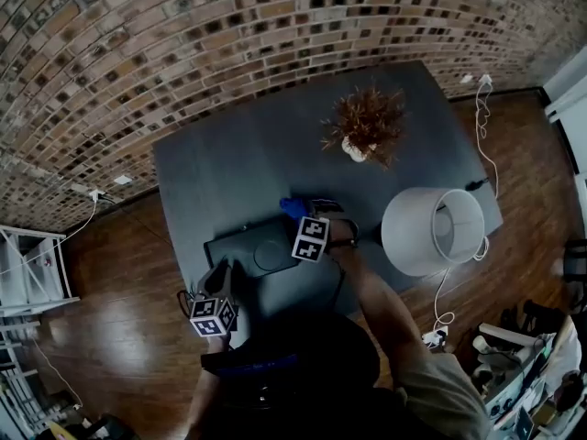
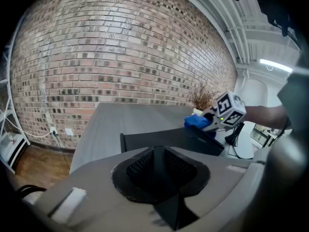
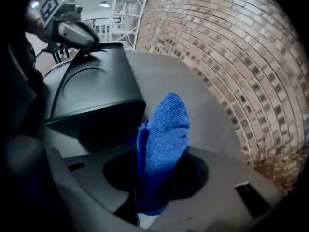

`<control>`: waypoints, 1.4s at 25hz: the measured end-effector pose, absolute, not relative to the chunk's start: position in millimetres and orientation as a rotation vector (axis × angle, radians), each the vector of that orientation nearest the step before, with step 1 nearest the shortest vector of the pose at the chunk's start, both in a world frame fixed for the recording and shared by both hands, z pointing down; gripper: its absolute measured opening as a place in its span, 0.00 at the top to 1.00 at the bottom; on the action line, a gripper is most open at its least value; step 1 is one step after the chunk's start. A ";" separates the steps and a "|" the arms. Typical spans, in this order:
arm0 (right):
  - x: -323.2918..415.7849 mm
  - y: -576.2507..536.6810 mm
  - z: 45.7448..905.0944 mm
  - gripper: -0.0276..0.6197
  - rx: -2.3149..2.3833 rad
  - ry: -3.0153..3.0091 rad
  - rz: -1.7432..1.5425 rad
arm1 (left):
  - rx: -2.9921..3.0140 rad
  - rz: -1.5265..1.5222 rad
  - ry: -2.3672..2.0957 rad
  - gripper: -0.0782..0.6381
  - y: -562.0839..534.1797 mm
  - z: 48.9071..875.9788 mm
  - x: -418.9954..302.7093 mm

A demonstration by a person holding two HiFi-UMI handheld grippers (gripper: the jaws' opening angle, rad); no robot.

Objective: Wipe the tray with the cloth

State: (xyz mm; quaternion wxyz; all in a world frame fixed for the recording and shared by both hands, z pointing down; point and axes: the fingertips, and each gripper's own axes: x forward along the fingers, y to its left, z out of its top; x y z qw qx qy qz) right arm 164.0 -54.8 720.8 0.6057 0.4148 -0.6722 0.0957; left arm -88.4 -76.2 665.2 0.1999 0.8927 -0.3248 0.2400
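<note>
Just beside the tray's (image 1: pixel 246 253) far right corner the right gripper (image 1: pixel 301 216) pinches the blue cloth (image 3: pixel 163 139), the left gripper (image 1: pixel 218 282) seems clamped on its near left rim, so wiping looks about to begin, needing the cloth lowered and dragged across.

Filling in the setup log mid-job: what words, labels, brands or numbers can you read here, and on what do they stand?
No readable text in any view.
Both marker cubes: black-and-white square patterns only, no letters or digits.
The tray, cloth and lamp shade: no print visible.
</note>
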 end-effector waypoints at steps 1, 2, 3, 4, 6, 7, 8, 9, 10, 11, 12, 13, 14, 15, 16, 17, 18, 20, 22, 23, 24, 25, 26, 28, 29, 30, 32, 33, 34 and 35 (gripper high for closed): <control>157.5 -67.4 730.0 0.75 0.941 -1.583 0.205 | 2.494 0.671 -0.907 0.79 -75.0 665.8 -88.0; 148.5 -72.1 739.6 0.74 0.895 -1.605 0.175 | 2.492 0.672 -0.906 0.79 -73.5 666.4 -87.3; 140.1 -70.5 747.0 0.75 0.848 -1.615 0.141 | 2.492 0.674 -0.904 0.79 -72.2 666.9 -86.2; 134.5 -64.6 750.5 0.75 0.823 -1.620 0.122 | 2.493 0.677 -0.902 0.79 -71.5 667.0 -84.9; 126.9 -42.8 747.9 0.75 0.822 -1.655 0.172 | 2.496 0.681 -0.900 0.79 -72.4 665.7 -82.7; 120.9 -27.6 745.0 0.75 0.814 -1.682 0.209 | 2.496 0.681 -0.901 0.79 -73.2 664.9 -82.3; 113.2 -10.2 743.1 0.75 0.788 -1.700 0.229 | 2.495 0.682 -0.901 0.79 -73.6 664.3 -82.7; 104.7 7.9 742.7 0.75 0.753 -1.700 0.232 | 2.493 0.683 -0.902 0.79 -73.8 664.0 -83.5; 96.5 25.6 743.4 0.74 0.717 -1.688 0.229 | 2.493 0.683 -0.903 0.79 -74.1 663.7 -84.4; 88.9 42.5 744.7 0.74 0.686 -1.672 0.232 | 2.493 0.680 -0.903 0.79 -74.4 663.4 -85.2; 81.6 59.0 745.9 0.74 0.656 -1.660 0.245 | 2.495 0.673 -0.903 0.79 -74.8 663.5 -85.6; 73.6 75.8 746.5 0.74 0.618 -1.665 0.270 | 2.496 0.664 -0.902 0.79 -74.9 664.0 -85.6; 63.8 93.5 745.7 0.74 0.566 -1.694 0.307 | 2.495 0.652 -0.898 0.79 -74.3 664.9 -85.2; 52.8 111.2 743.1 0.74 0.501 -1.747 0.353 | 2.490 0.637 -0.889 0.79 -72.2 665.6 -85.0; 43.7 126.6 738.5 0.74 0.435 -1.803 0.398 | 2.479 0.618 -0.875 0.79 -68.4 665.4 -86.0; 41.7 135.7 732.7 0.75 0.392 -1.829 0.426 | 2.463 0.591 -0.857 0.79 -62.8 663.8 -89.3; 50.7 135.1 726.0 0.74 0.391 -1.803 0.423 | 2.440 0.558 -0.840 0.79 -56.1 661.1 -95.3; 96.7 101.1 707.9 0.74 0.511 -1.627 0.319 | 2.370 0.490 -0.810 0.82 -41.9 656.8 -110.4; 144.5 37.1 681.5 0.75 0.697 -1.458 0.162 | 2.278 0.455 -0.791 0.84 -33.0 659.4 -121.9; 157.9 1.9 669.0 0.75 0.785 -1.424 0.101 | 2.230 0.464 -0.766 0.84 -29.5 664.1 -124.2; 163.7 -31.2 660.2 0.74 0.853 -1.421 0.061 | 2.177 0.493 -0.712 0.84 -23.5 671.8 -123.7; 163.9 -59.5 656.4 0.74 0.887 -1.429 0.039 | 2.124 0.531 -0.637 0.89 -15.3 680.9 -121.0; 160.7 -81.7 658.2 0.74 0.876 -1.434 0.023 | 2.076 0.565 -0.572 0.89 -7.3 689.4 -117.5; 148.2 -103.1 678.9 0.75 0.710 -1.420 -0.017 | 2.003 0.582 -0.517 0.89 1.5 703.1 -111.4; 141.1 -101.3 694.6 0.74 0.577 -1.405 -0.036 | 1.975 0.569 -0.523 0.86 2.2 708.8 -109.6; 135.2 -94.0 709.8 0.75 0.445 -1.390 -0.052 | 1.955 0.549 -0.541 0.86 0.7 713.5 -108.9; 129.5 -80.1 727.8 0.76 0.291 -1.381 -0.065 | 1.945 0.508 -0.579 0.86 -5.8 717.6 -109.6; 128.6 -77.0 729.7 0.76 0.274 -1.395 -0.054 | 1.949 0.495 -0.585 0.87 -9.0 717.1 -110.1; 128.3 -74.7 728.8 0.76 0.276 -1.414 -0.031 | 1.958 0.490 -0.587 0.87 -11.8 716.0 -110.6; 128.4 -71.1 726.9 0.76 0.282 -1.433 -0.002 | 1.968 0.493 -0.593 0.86 -15.1 715.1 -111.3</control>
